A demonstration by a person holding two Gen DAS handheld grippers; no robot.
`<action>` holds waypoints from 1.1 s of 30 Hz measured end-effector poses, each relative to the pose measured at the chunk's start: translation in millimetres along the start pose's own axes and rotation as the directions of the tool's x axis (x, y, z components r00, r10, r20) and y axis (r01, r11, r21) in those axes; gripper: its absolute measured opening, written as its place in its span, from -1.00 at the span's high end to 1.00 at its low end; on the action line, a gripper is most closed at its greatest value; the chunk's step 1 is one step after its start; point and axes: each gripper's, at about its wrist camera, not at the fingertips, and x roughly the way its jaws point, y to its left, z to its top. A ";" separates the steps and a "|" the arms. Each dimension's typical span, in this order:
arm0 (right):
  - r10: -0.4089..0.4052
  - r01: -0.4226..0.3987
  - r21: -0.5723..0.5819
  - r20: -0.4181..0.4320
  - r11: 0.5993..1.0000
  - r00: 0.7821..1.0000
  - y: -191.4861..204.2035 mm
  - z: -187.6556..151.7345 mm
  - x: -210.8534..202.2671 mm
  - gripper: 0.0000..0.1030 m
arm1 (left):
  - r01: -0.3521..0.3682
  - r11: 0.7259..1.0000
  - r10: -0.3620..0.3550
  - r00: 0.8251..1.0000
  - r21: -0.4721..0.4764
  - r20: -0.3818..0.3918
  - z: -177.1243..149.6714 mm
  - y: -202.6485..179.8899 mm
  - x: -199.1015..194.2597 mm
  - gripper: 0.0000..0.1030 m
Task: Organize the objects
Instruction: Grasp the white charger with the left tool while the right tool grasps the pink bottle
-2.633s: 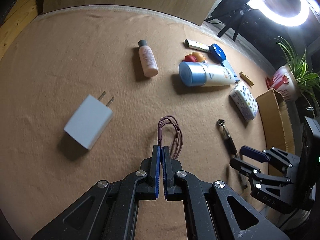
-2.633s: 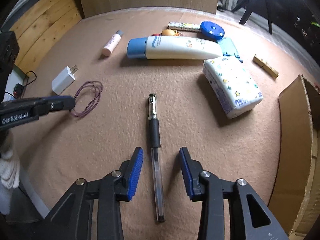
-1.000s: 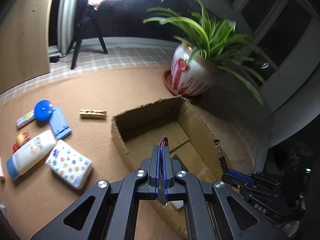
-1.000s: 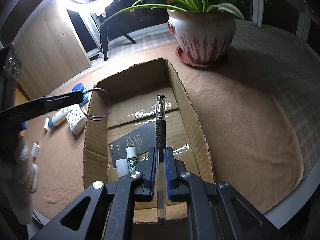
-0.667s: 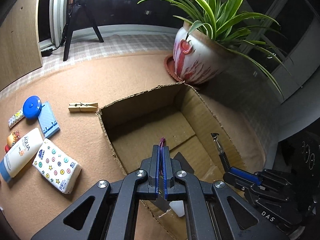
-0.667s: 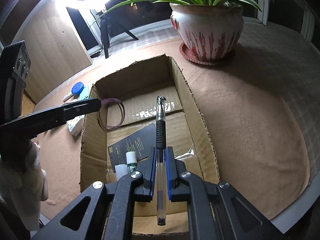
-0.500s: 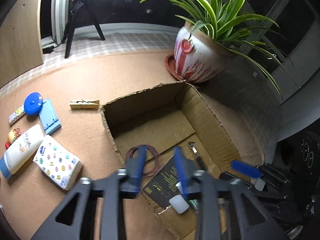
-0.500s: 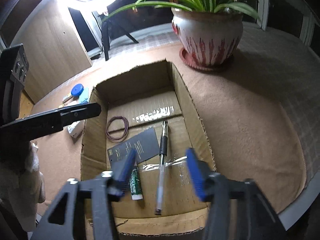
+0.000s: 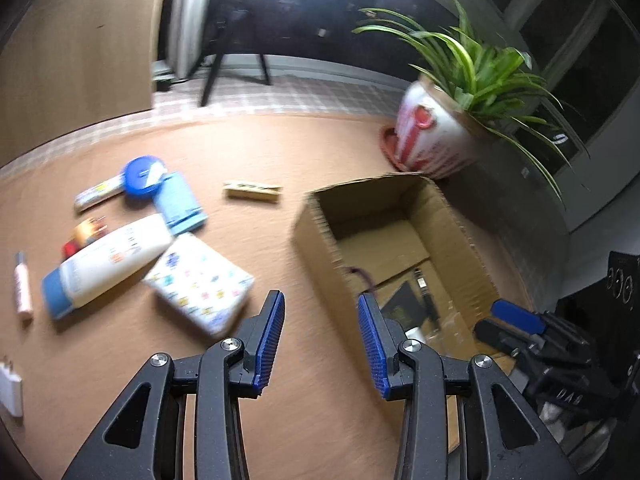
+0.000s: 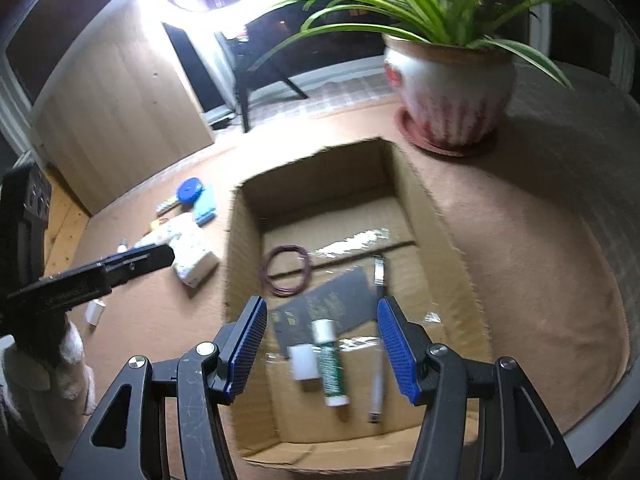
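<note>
Both tools are standing with their jaws apart and nothing between the pads: the left tool is hanging over the brown surface just beside the cardboard box, and the right tool is hovering above the box's open top. Inside the box, the right wrist view is showing a purple cord loop lying flat near the far left corner, a pen lying lengthwise toward the right wall, a green and white tube beside a small white cap-like piece, and a dark card partly lying under them; the print on the card and tube is too blurred to read. From the left wrist view the near box wall is hiding most of these contents, leaving only a bit of the cord and the pen's tip showing. Still outside the box, on the surface to its left, a patterned tissue pack, a white tube with a blue cap, a blue case, a round blue disc, a wooden clothespin, and a slim pink bottle are lying, all smeared by motion blur. A white charger is being cut off at the frame's left edge. A potted plant is standing beyond the box.
</note>
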 end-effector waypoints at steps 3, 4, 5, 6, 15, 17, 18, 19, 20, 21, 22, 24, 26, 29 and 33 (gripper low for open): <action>0.024 -0.024 -0.023 -0.005 0.999 1.000 18.4 3.8 4.8 -0.05 | -0.033 0.999 0.033 0.999 -0.040 0.007 -7.8 28.1 -14.0 0.20; 0.033 -0.033 -0.032 -0.008 0.999 0.999 26.1 5.0 7.3 -0.05 | -0.045 0.998 0.045 0.999 -0.055 0.010 -11.6 39.3 -19.3 0.20; 0.041 -0.041 -0.039 -0.012 0.998 0.999 32.2 5.5 9.4 -0.05 | -0.054 0.996 0.055 0.998 -0.069 0.011 -14.8 49.0 -23.6 0.20; 0.049 -0.050 -0.046 -0.017 0.998 0.999 38.7 6.0 12.0 -0.05 | -0.063 0.994 0.064 0.998 -0.084 0.011 -18.3 59.1 -28.0 0.20; 0.127 -0.134 -0.127 -0.059 0.983 0.990 110.0 14.5 37.3 -0.05 | -0.201 0.952 0.208 0.978 -0.232 0.004 -63.9 170.7 -70.8 0.19; 0.148 -0.156 -0.146 -0.068 0.977 0.987 128.2 17.3 43.1 -0.05 | -0.239 0.933 0.248 0.969 -0.268 -0.001 -75.7 198.6 -82.3 0.19; 0.157 -0.167 -0.156 -0.073 0.973 0.985 137.8 18.7 46.6 -0.05 | -0.250 0.928 0.259 0.966 -0.277 -0.003 -79.6 206.4 -85.7 0.19; 0.168 -0.179 -0.169 -0.079 0.969 0.983 149.3 21.6 50.5 -0.05 | -0.266 0.919 0.276 0.961 -0.292 -0.006 -84.4 218.8 -90.8 0.19; 0.178 -0.191 -0.183 -0.086 0.964 0.980 160.8 24.4 54.6 -0.05 | -0.275 0.914 0.286 0.958 -0.299 -0.008 -87.9 227.3 -94.4 0.18; 0.187 -0.202 -0.195 -0.093 0.960 0.978 171.0 26.4 58.5 -0.05 | -0.283 0.910 0.294 0.956 -0.302 -0.009 -90.7 233.7 -96.6 0.14; 0.197 -0.215 -0.210 -0.104 0.954 0.975 184.5 29.1 64.2 -0.05 | -0.300 0.905 0.311 0.950 -0.302 -0.014 -94.3 243.2 -99.2 0.06; 0.212 -0.237 -0.227 -0.127 0.945 0.969 203.7 33.0 74.5 -0.05 | -0.320 0.901 0.328 0.944 -0.293 -0.024 -100.5 254.2 -102.0 0.00; 0.234 -0.269 -0.239 -0.164 0.933 0.958 226.4 37.1 87.7 -0.05 | -0.339 0.899 0.341 0.939 -0.278 -0.041 -105.3 264.6 -100.6 -0.01; 0.251 -0.303 -0.264 -0.215 0.916 0.944 258.8 41.8 110.1 -0.05 | -0.345 0.900 0.343 0.938 -0.265 -0.057 -107.8 272.8 -94.1 -0.02; 0.238 -0.311 -0.289 -0.261 0.905 0.936 299.3 46.2 141.0 -0.05 | -0.348 0.911 0.347 0.937 -0.222 -0.047 -106.1 274.5 -92.6 -0.09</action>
